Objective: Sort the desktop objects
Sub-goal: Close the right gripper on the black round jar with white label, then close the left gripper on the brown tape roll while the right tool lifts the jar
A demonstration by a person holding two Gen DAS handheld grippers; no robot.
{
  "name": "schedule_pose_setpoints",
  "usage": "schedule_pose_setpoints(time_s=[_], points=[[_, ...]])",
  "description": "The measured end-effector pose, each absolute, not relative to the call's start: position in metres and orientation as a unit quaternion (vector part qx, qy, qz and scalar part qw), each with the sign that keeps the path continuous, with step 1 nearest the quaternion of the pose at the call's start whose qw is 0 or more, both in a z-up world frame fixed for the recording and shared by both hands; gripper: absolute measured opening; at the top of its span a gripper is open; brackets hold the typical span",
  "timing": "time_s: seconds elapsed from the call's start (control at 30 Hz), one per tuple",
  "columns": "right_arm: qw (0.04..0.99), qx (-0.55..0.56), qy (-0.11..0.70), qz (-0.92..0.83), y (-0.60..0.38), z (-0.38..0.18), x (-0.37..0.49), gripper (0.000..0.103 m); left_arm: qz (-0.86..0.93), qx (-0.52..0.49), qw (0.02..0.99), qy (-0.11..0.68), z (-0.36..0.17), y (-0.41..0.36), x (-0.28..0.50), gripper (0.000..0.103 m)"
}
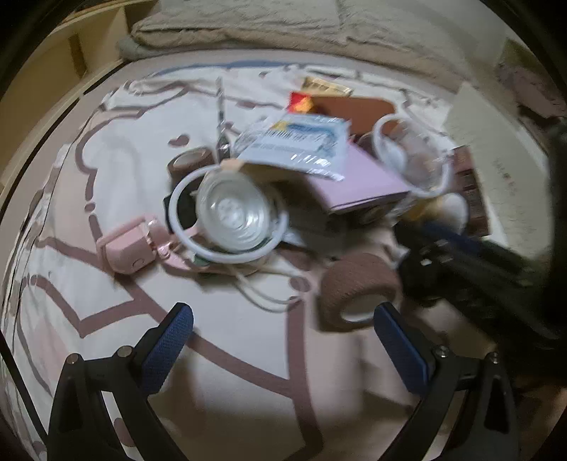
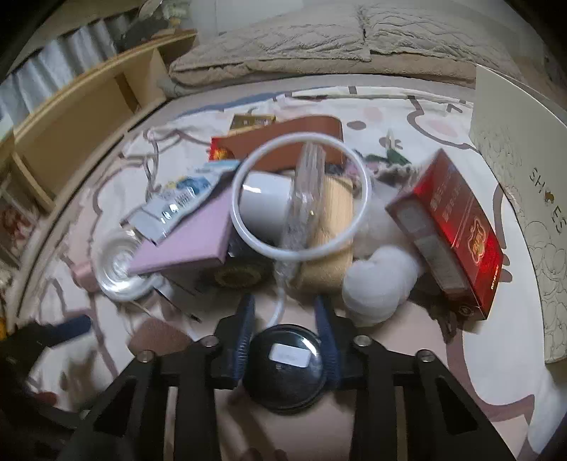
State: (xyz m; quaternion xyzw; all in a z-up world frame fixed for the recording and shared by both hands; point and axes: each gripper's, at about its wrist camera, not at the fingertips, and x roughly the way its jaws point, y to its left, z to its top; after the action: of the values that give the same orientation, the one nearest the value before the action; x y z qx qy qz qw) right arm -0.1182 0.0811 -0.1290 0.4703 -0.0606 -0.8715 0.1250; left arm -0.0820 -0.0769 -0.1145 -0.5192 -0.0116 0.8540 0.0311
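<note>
Blue ribbed pads: on both grippers; left gripper [image 1: 283,340] has its jaws spread wide with nothing between them, over bare patterned bed sheet [image 1: 106,149].
Right gripper [image 2: 285,319]: jaws closed on a black round base with a white label [image 2: 287,368]; a white stem rises from it to a white ring [image 2: 244,234] in mid frame.
Right view only: red box [image 2: 457,230] at right, leaning on a white shoe box [image 2: 521,177] at the right edge; white fluffy ball [image 2: 379,283] just beside the red box; wooden shelf [image 2: 81,120] at upper left.
Left view only: brown tape roll [image 1: 358,294] just beside the right pad; pink device [image 1: 131,248] at mid left; second brown roll [image 1: 191,159] above the clear dish.
Both views: purple box [image 2: 187,234], clear dish [image 1: 230,212], printed packet [image 1: 297,145], beige quilt [image 1: 283,32] along the top.
Task pile: heaped in mid frame on the sheet, items overlapping.
Open room: lower left and bottom of the left view are bare sheet; right view is hemmed by the shoe box at right and the shelf at left.
Blur: both views smeared; small print unreadable.
</note>
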Motion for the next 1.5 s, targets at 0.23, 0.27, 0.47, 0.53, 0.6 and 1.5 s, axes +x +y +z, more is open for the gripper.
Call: schedule_pose_setpoints(time_s=[0.23,0.27,0.47,0.53,0.6,1.5], points=[[0.15,0.456,-0.056,-0.876,0.09,-0.134,-0.101,0.031,0.863,-0.501,0.051,-0.034,-0.1,-0.083,-0.081,0.102],[0.153,0.455,-0.051,-0.876,0.089,-0.135,-0.098,0.031,0.863,-0.501,0.049,-0.04,-0.1,-0.085,-0.082,0.102],[0.186,0.456,-0.039,-0.869,0.092,-0.137,-0.079,0.031,0.862,-0.496,0.051,-0.088,-0.099,-0.089,-0.085,0.102],[0.192,0.455,-0.032,-0.869,0.093,-0.137,-0.071,0.031,0.863,-0.491,0.053,-0.107,-0.099,-0.09,-0.086,0.101],[0.198,0.453,-0.021,-0.869,0.092,-0.136,-0.064,0.031,0.863,-0.487,0.058,-0.122,-0.098,-0.09,-0.086,0.101],[0.278,0.453,0.023,-0.847,0.105,-0.138,0.013,0.031,0.855,-0.508,0.051,-0.092,-0.129,-0.052,-0.104,0.07]])
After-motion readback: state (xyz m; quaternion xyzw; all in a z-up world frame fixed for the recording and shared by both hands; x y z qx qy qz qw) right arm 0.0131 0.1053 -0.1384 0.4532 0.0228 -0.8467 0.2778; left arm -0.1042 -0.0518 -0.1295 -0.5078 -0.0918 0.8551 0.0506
